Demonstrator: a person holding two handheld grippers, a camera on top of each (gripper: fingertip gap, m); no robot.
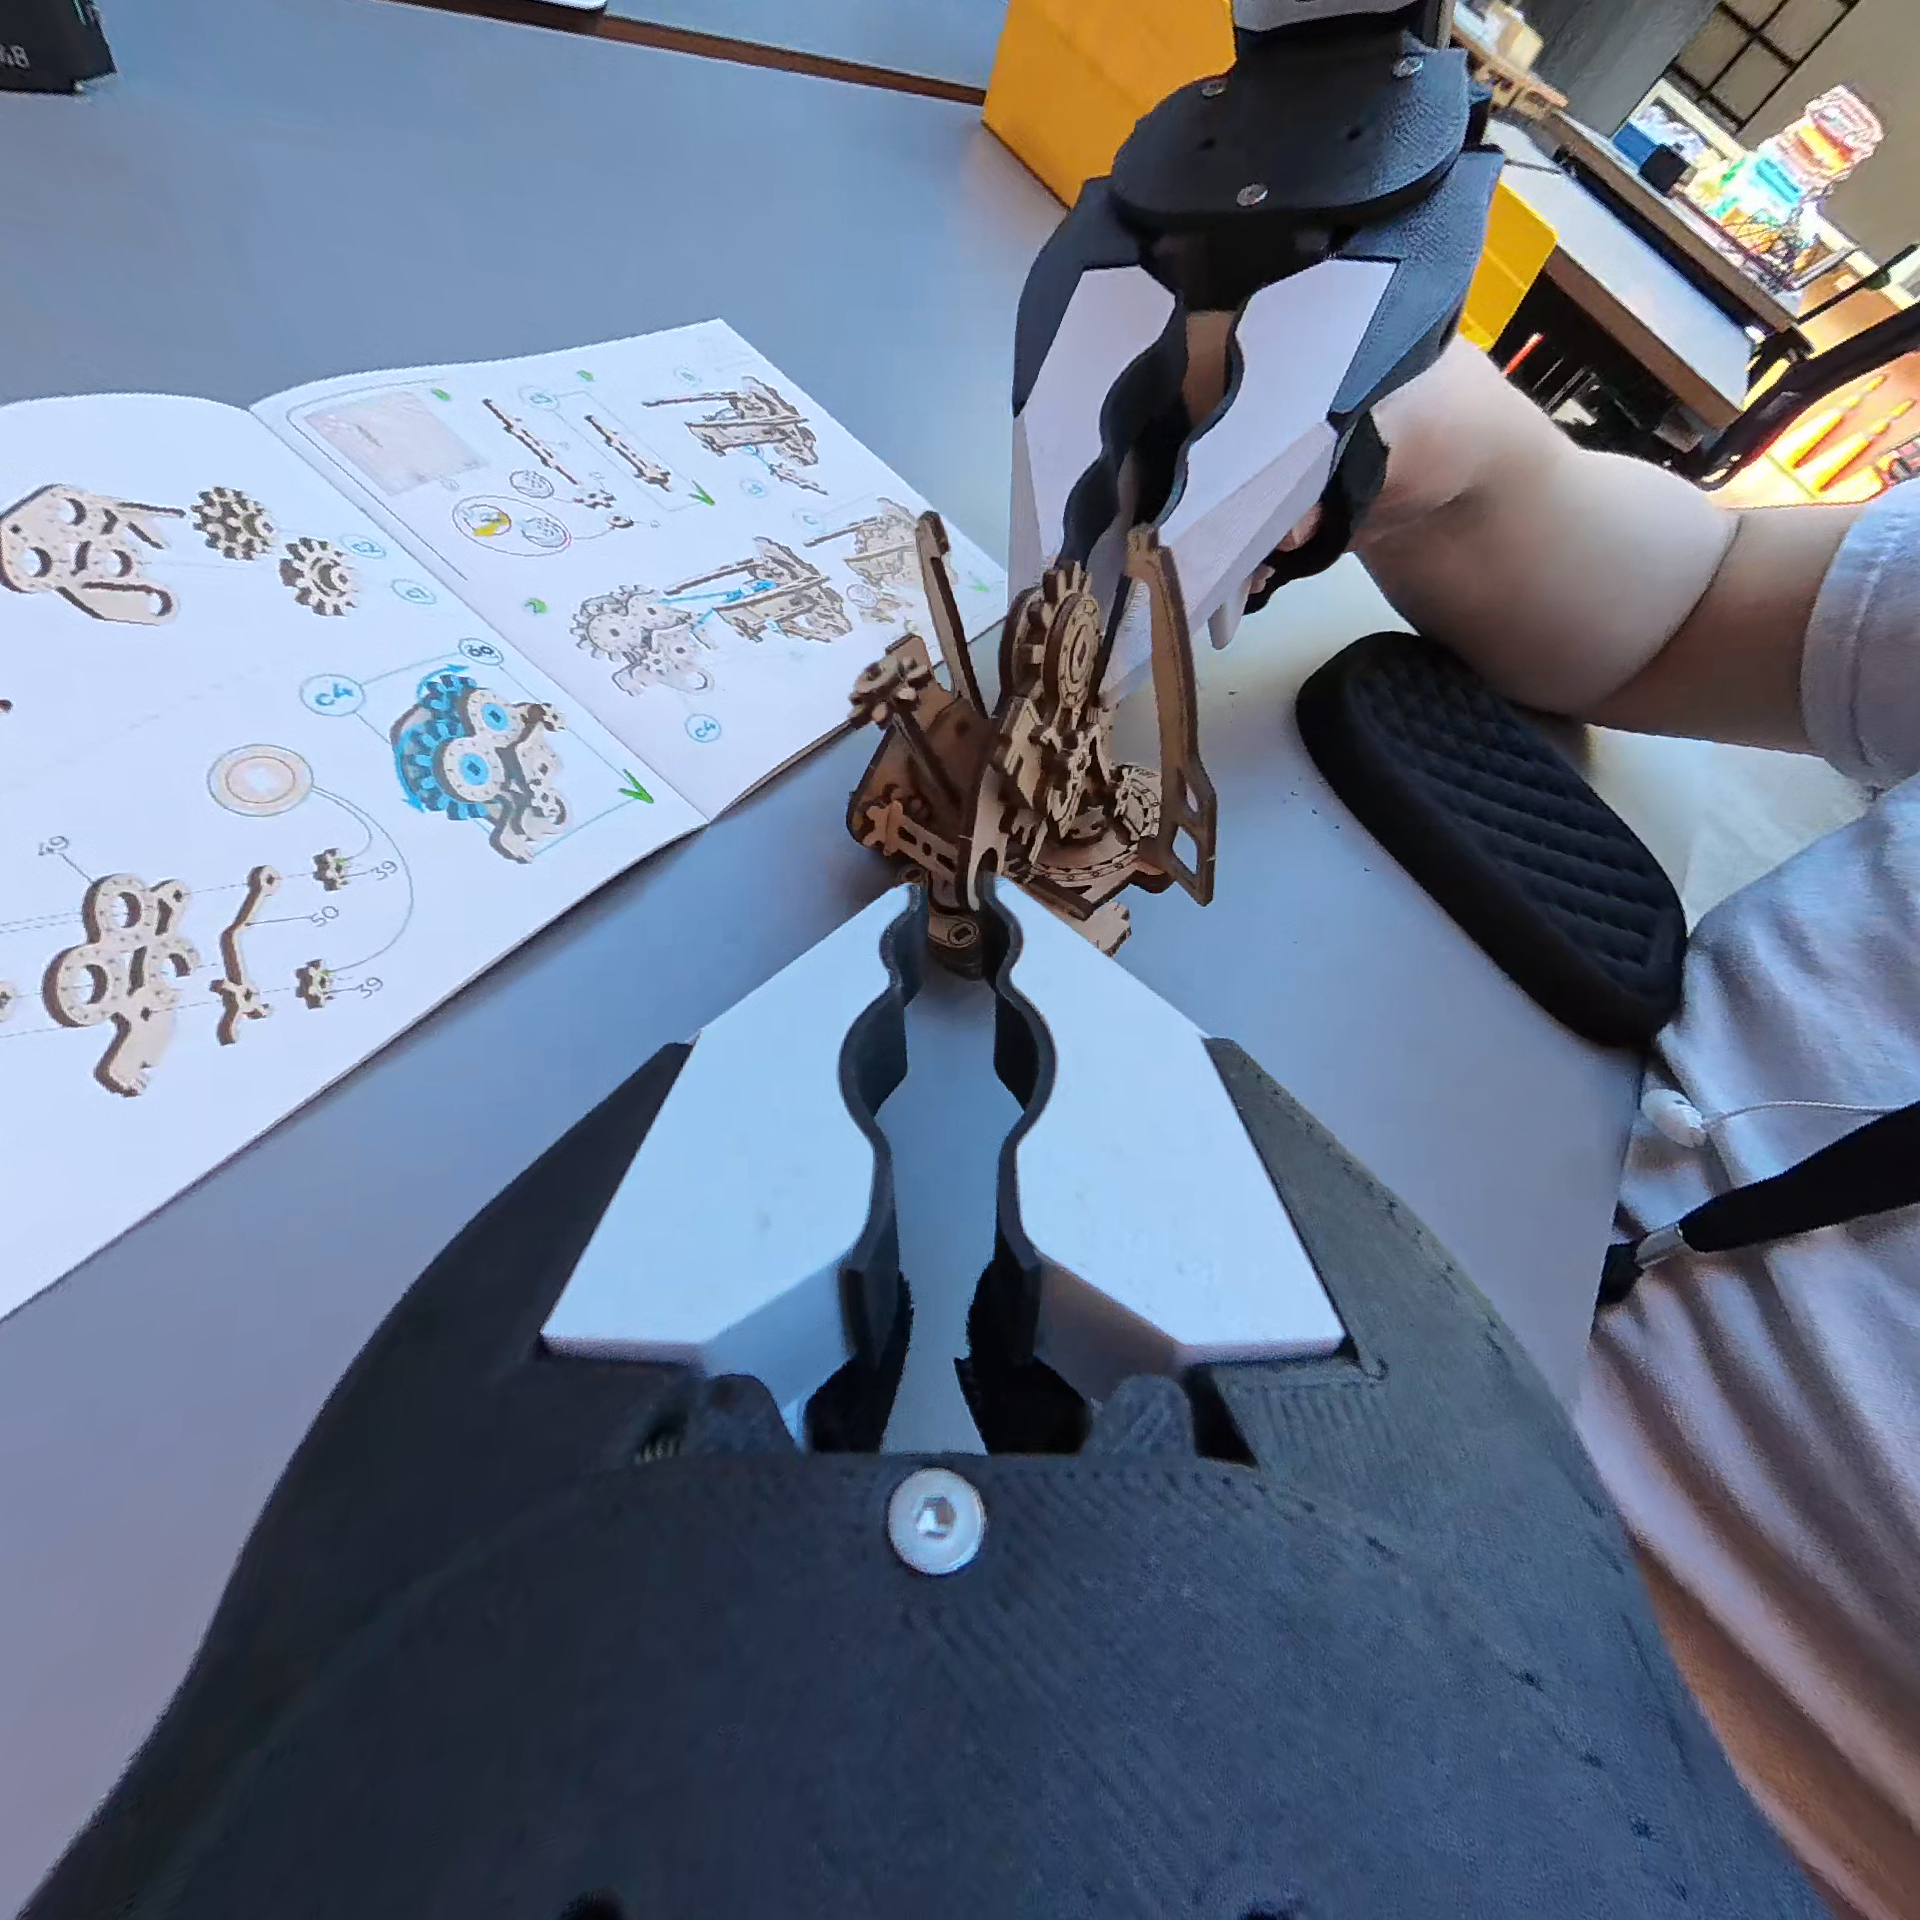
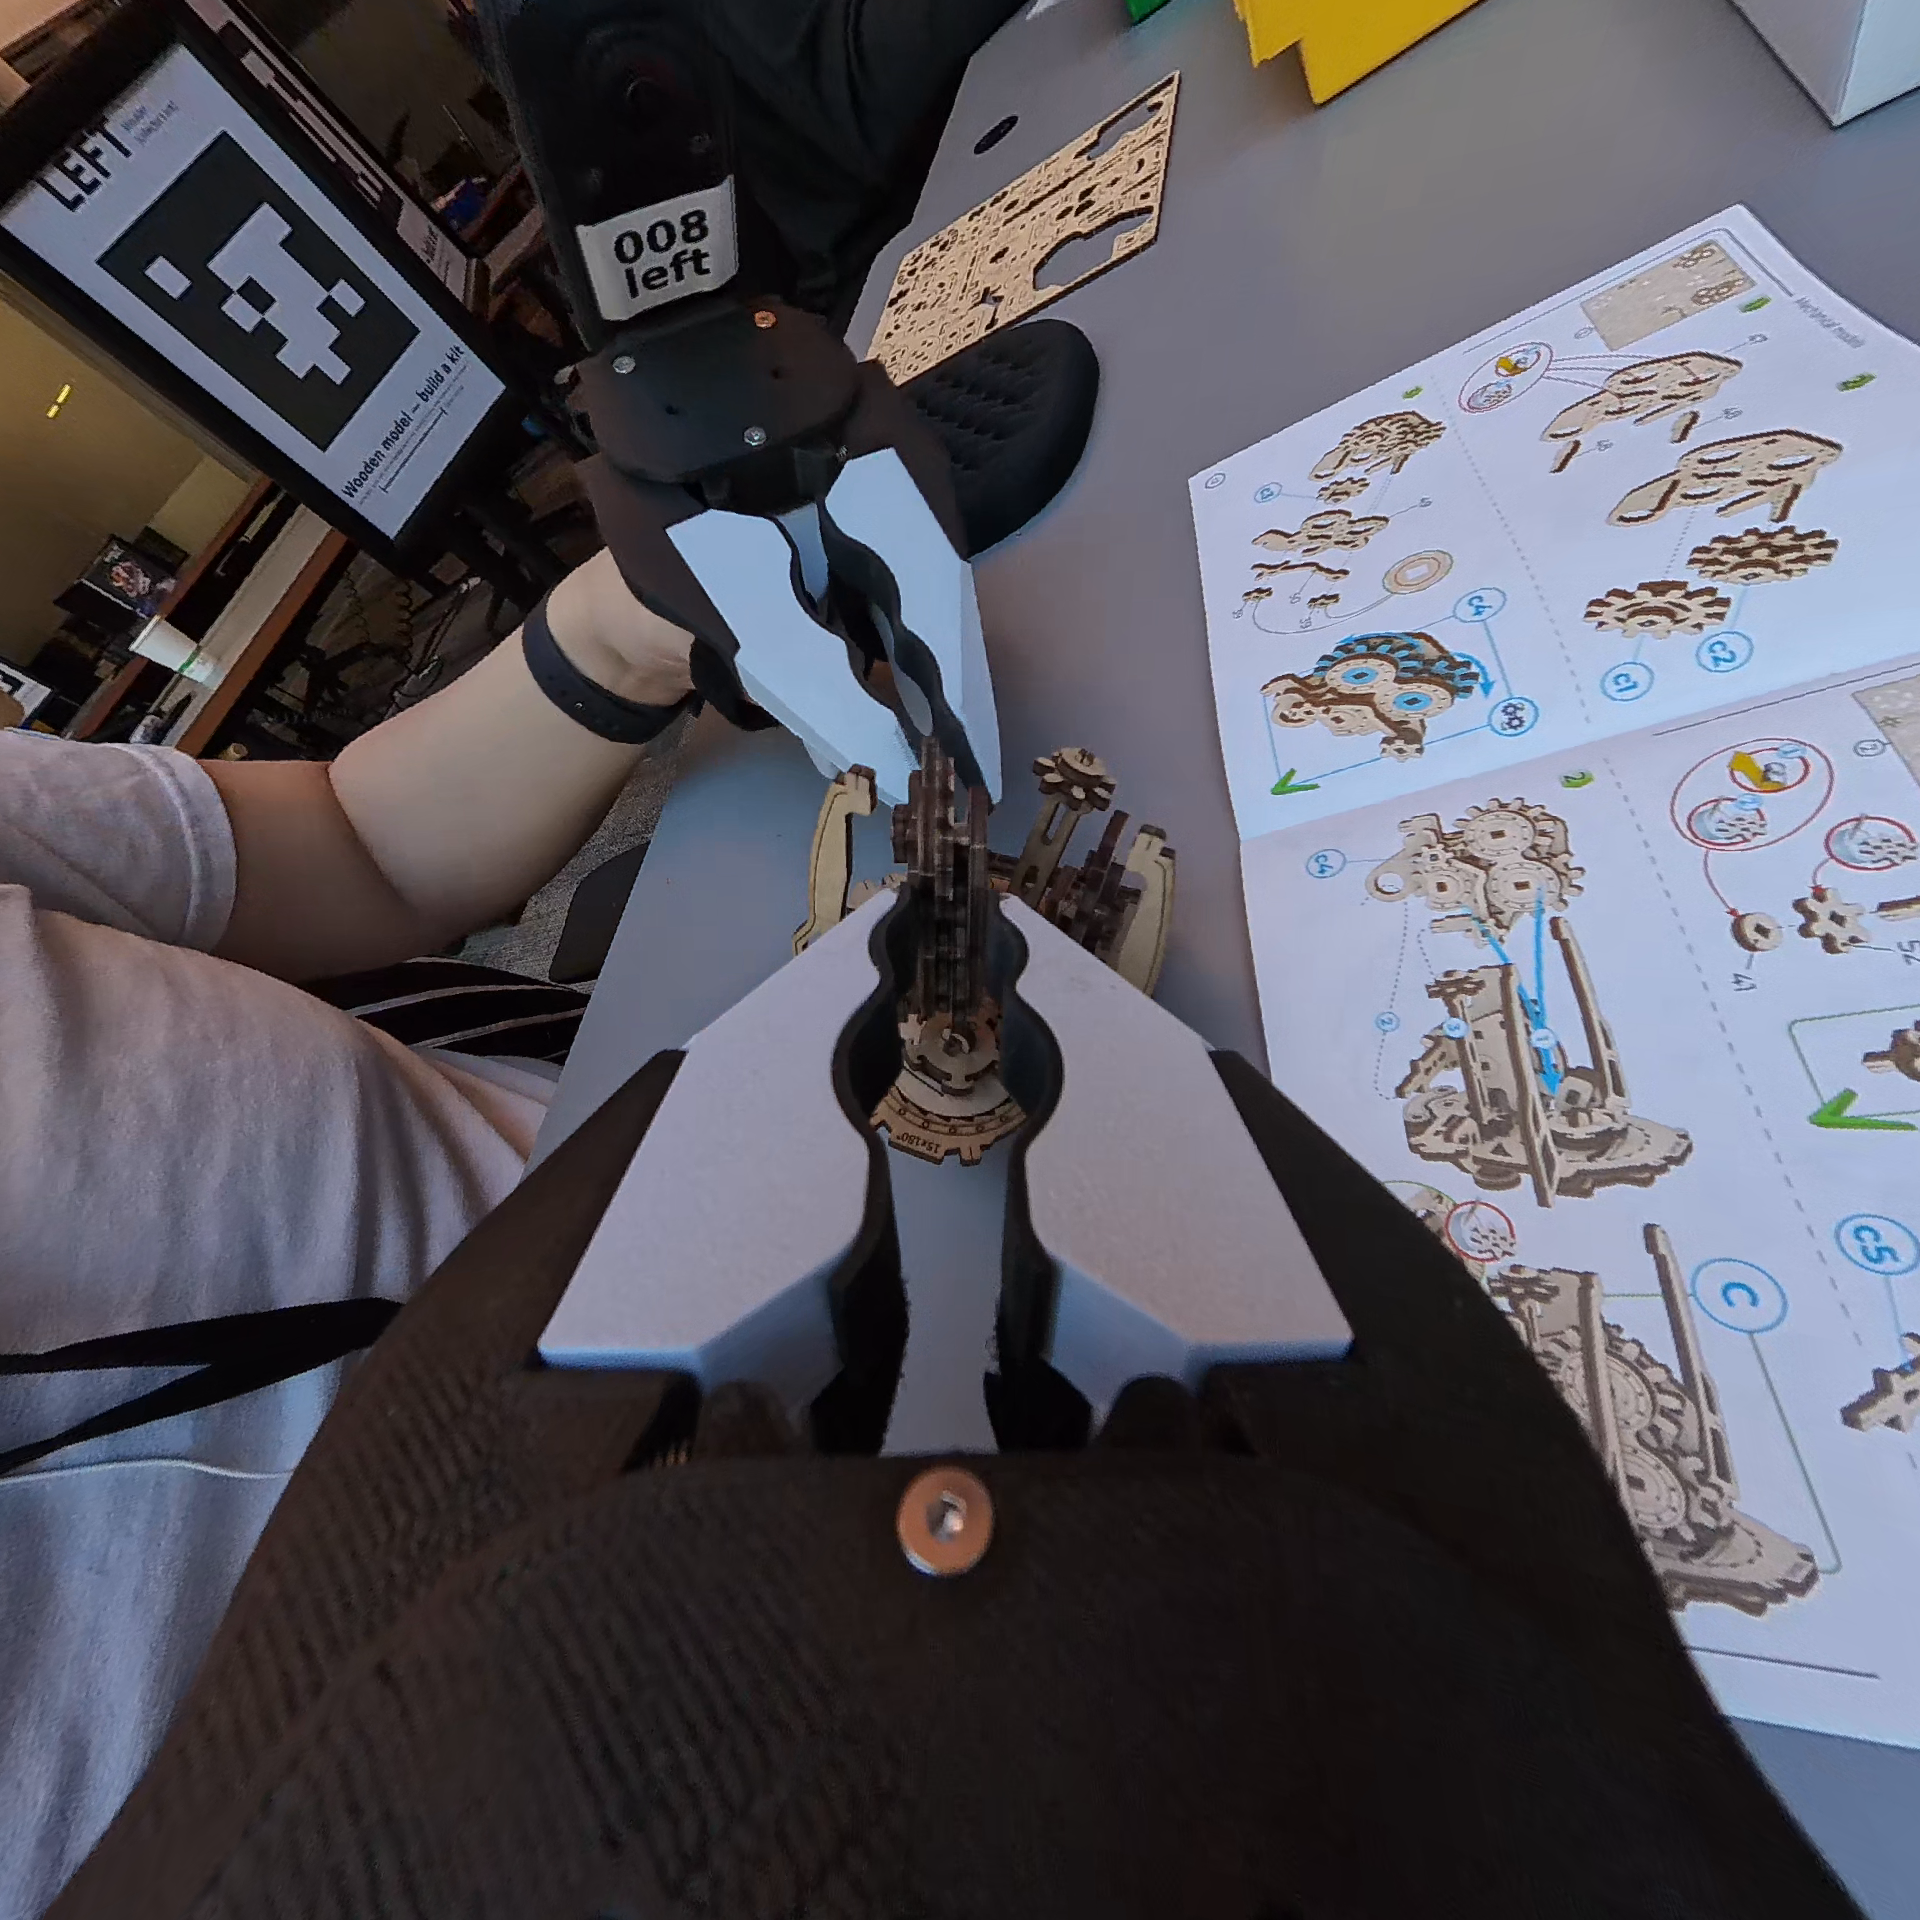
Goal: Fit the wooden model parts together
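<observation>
your left gripper [image 1: 951, 914] is closed to a narrow gap on a small round hub low on the wooden model [image 1: 1029, 748]. the model stands near the table [image 1: 520, 208] edge closest to you, beside the open instruction booklet [image 1: 343, 727]. beyond it, your right gripper [image 1: 1117, 582] pinches the gear stack [image 1: 1060, 644] on top. risk: uneven squeeze or twist may snap thin plywood or tip the model.
</observation>
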